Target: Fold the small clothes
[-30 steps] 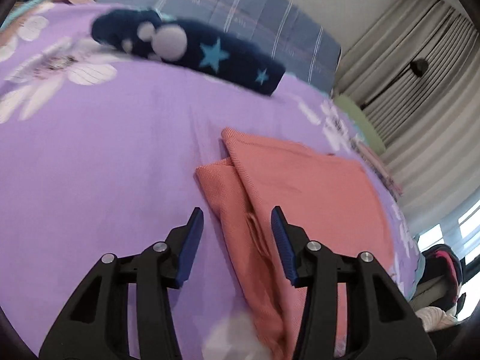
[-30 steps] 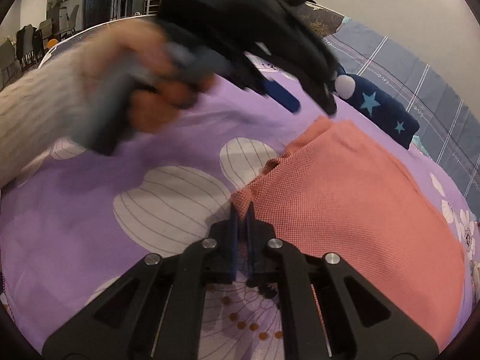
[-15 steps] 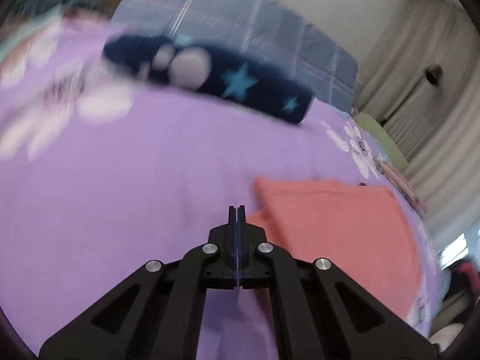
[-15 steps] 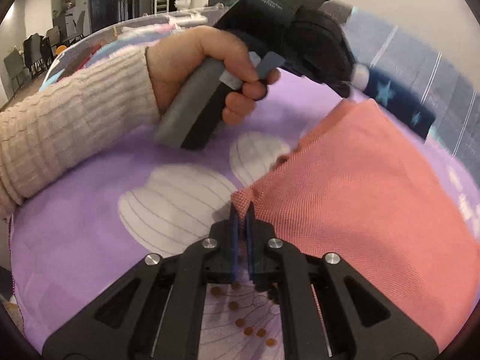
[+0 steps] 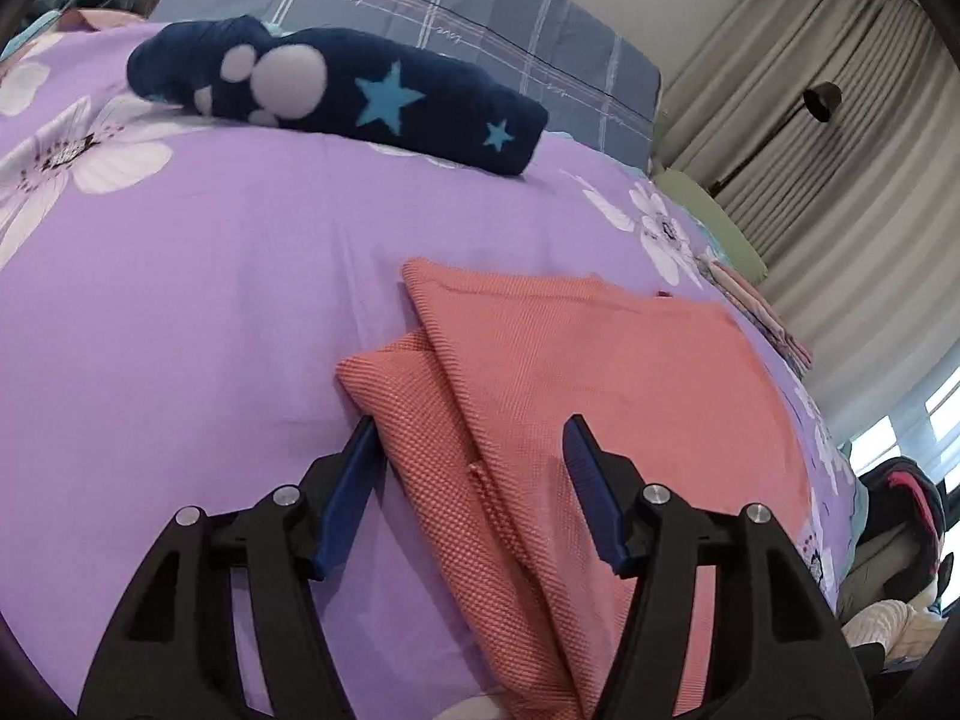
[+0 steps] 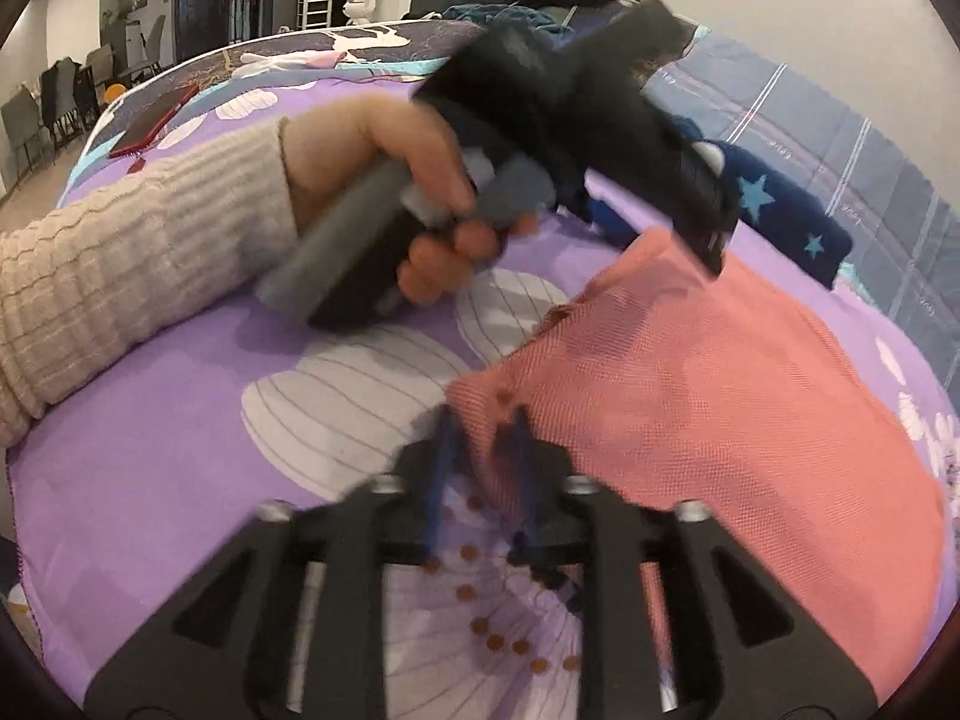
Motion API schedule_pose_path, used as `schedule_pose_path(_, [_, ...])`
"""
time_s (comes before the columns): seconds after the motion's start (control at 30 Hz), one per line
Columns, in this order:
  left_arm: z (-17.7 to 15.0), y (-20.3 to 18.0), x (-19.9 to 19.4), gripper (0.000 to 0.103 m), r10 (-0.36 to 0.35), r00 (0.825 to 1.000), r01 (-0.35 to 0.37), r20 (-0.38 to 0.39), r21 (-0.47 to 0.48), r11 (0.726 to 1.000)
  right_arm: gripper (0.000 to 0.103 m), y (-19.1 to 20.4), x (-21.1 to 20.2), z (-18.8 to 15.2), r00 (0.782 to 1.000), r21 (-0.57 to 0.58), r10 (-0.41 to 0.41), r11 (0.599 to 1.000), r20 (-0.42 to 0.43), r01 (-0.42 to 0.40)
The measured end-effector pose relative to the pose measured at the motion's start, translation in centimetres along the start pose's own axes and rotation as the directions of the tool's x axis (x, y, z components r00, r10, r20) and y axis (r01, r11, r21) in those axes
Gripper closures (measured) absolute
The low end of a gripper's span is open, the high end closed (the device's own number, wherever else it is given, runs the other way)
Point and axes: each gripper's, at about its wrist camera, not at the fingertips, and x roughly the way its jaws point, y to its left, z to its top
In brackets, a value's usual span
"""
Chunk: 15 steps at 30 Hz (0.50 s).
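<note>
- Purple floral bedspread [image 5: 198, 276] fills most of both views; we see it run from lower left up to the top edge.
- Grey-blue plaid pillow [image 5: 480, 30] sits top centre in left wrist view, w/ beige curtains [image 5: 840, 138] upper right.
- Coral-pink knit garment [image 5: 600, 396] lies folded on the spread, centre-right in left view; a narrower folded layer pokes out at its left edge. In right view the same cloth [image 6: 720, 420] fills the right half.
- Navy star-print fleece item [image 5: 336, 96] lies upper centre-left, near the pillow, well apart from the pink garment.
- Left gripper [image 5: 474, 450] at bottom centre: jaws opening, spread wide, pink fold edge lies between them but pads aren't pressing it – released.
- Right gripper [image 6: 480, 438] bottom centre of right view, blurred: jaws opening, garment corner between the blue pads; we can't tell if they press on it.
- Hand [image 6: 408, 180] in a cream ribbed sleeve [image 6: 132, 264] grips the left tool's handle, upper centre of right view.
- Red phone [image 6: 153, 120] at upper left of right view.
</note>
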Motion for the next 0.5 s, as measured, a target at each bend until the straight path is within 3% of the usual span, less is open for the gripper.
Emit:
schedule_pose_path(0.07, [0.0, 0.3, 0.2, 0.044, -0.023, 1.0, 0.023, 0.002, -0.022, 0.999, 0.072, 0.2, 0.3, -0.3, 0.999, -0.02, -0.03, 0.999, -0.02, 0.03])
schedule_pose_path(0.2, [1.5, 1.2, 1.4, 0.09, -0.013, 1.0, 0.013, 0.0, -0.075, 0.997, 0.073, -0.2, 1.3, 0.4, 0.997, -0.004, -0.072, 0.997, -0.035, 0.072])
schedule_pose_path(0.23, [1.8, 1.4, 1.6, 0.091, -0.015, 1.0, 0.015, 0.003, -0.083, 0.996, 0.087, -0.4, 1.7, 0.7, 0.996, 0.004, -0.076, 0.997, -0.039, 0.076])
schedule_pose_path(0.3, [2.1, 1.2, 2.0, 0.092, 0.005, 1.0, -0.004, 0.018, -0.07, 0.998, 0.098, -0.6, 2.1, 1.3, 0.997, 0.028, -0.067, 0.997, -0.045, 0.068])
schedule_pose_path(0.5, [1.4, 1.0, 0.8, 0.094, 0.007, 0.997, -0.003, 0.082, -0.041, 0.999, 0.099, -0.7, 1.3, 1.2, 0.999, 0.064, -0.029, 0.997, -0.028, 0.03])
